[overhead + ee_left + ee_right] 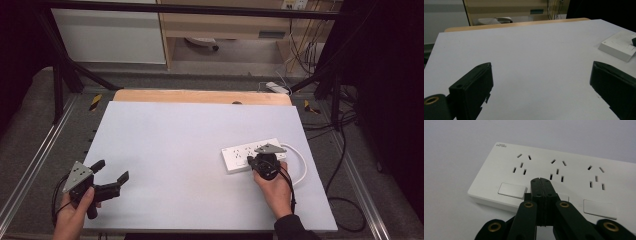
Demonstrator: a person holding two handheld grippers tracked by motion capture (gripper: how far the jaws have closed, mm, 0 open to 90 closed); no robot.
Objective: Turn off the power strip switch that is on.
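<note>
A white power strip (239,152) lies on the right half of the white table top (190,135), its white cable (301,162) looping to the right. My right gripper (252,160) is shut, and its closed tips sit at the strip's near edge. In the right gripper view the shut right gripper (540,181) covers the middle rocker switch of the power strip (574,160), just below the middle socket. The left switch (512,190) and the right switch (600,209) are uncovered. My left gripper (110,170) is open over the table's near left corner, with nothing between its fingers.
The left gripper view has its left gripper (541,66) facing across bare table, the power strip (619,46) far off to the right. A wooden strip (200,96) runs along the table's far edge. Black cables (345,200) trail on the floor at the right.
</note>
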